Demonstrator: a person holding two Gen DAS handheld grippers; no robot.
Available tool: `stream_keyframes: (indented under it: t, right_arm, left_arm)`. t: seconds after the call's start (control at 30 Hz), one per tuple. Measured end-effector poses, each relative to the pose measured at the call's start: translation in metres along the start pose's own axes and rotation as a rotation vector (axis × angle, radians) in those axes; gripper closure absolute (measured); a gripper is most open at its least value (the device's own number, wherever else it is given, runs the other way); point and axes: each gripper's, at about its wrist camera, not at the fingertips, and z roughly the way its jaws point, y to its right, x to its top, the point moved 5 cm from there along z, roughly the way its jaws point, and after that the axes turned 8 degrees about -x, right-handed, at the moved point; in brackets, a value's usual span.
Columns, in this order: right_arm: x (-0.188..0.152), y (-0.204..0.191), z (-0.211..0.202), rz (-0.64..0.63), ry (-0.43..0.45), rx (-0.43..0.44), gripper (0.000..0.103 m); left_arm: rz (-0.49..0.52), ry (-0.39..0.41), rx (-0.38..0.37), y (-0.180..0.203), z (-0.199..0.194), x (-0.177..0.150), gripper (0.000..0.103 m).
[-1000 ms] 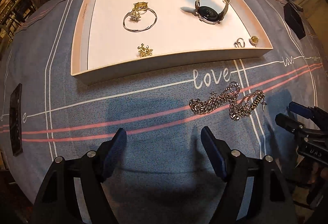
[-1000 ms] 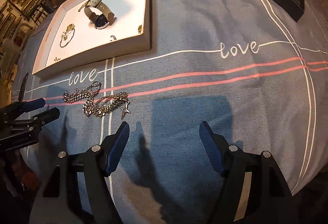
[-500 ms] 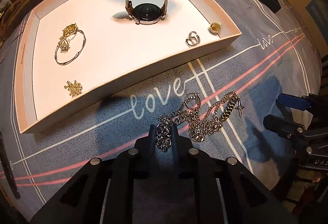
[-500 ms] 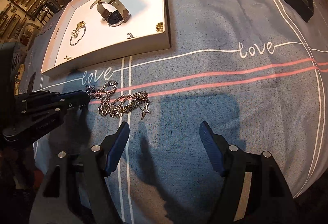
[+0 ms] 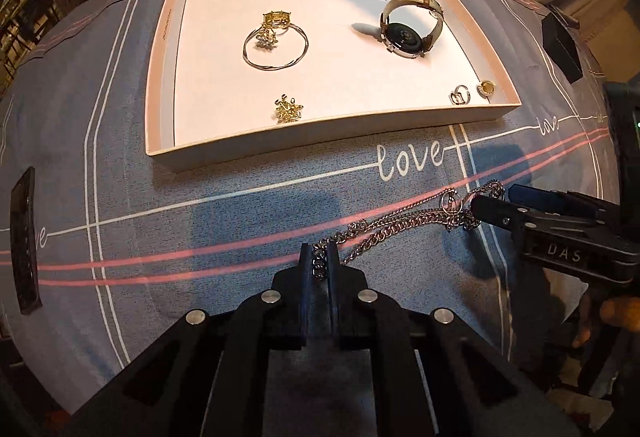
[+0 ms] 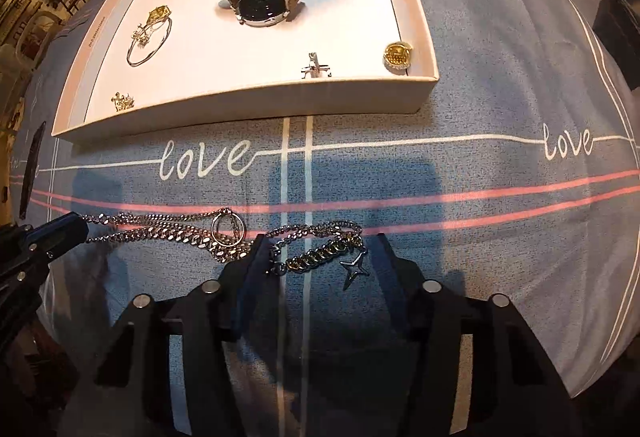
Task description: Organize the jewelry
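A silver chain necklace (image 5: 400, 227) with a star charm (image 6: 354, 266) lies stretched across the blue cloth in front of a shallow pink tray (image 5: 320, 141). My left gripper (image 5: 319, 261) is shut on one end of the chain. My right gripper (image 6: 320, 249) is open, its fingers straddling the chain's other end and the star charm; it also shows in the left wrist view (image 5: 492, 203). The left gripper's tip shows in the right wrist view (image 6: 72, 227). The tray holds a watch (image 5: 406, 25), a bangle (image 5: 276, 47), a gold brooch (image 5: 289, 110) and small rings (image 5: 460, 95).
A black box (image 5: 562, 43) sits on the cloth at the far right. A black strip (image 5: 24, 237) lies near the left edge. The cloth (image 6: 480, 157) has pink and white stripes and "love" lettering. The tray stands just beyond the chain.
My left gripper closed on the chain's end and pulled it left, stretching it out of its heap. My right gripper came in over the chain's other end, still open.
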Motion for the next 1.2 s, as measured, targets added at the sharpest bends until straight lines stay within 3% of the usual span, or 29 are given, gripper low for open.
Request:
stream_keyframes:
  t: [0.03,0.13,0.27,0.47,0.7,0.9,1.07,1.2]
  right_arm:
    - [0.001,-0.003,-0.001,-0.021,-0.001,0.036,0.085]
    - [0.003,-0.004,-0.010,-0.027,0.013,0.077,0.089]
    - [0.012,0.005,-0.042,0.014,0.100,0.128,0.090]
    - [0.026,0.017,-0.084,0.060,0.196,0.170,0.094]
    - [0.007,0.026,-0.065,0.074,0.119,0.169,0.094]
    - [0.006,0.017,-0.072,0.052,0.147,0.188,0.094]
    - [0.014,0.012,-0.087,0.021,0.195,0.197,0.094]
    - [0.011,0.017,-0.079,0.015,0.153,0.184,0.094]
  left_arm:
    - [-0.005,0.006,0.006,0.003,-0.001,0.001,0.096]
    - [-0.008,0.005,0.015,0.004,-0.006,0.000,0.096]
    - [-0.019,0.006,-0.002,0.001,-0.009,0.001,0.096]
    - [-0.006,0.037,-0.041,0.027,-0.013,0.016,0.096]
    - [0.012,0.010,-0.019,0.039,-0.007,0.019,0.096]
    - [-0.004,-0.034,0.016,0.029,0.000,0.007,0.096]
    - [-0.012,-0.020,0.009,0.029,-0.005,0.009,0.096]
    - [-0.023,0.014,0.011,0.030,-0.021,0.015,0.096]
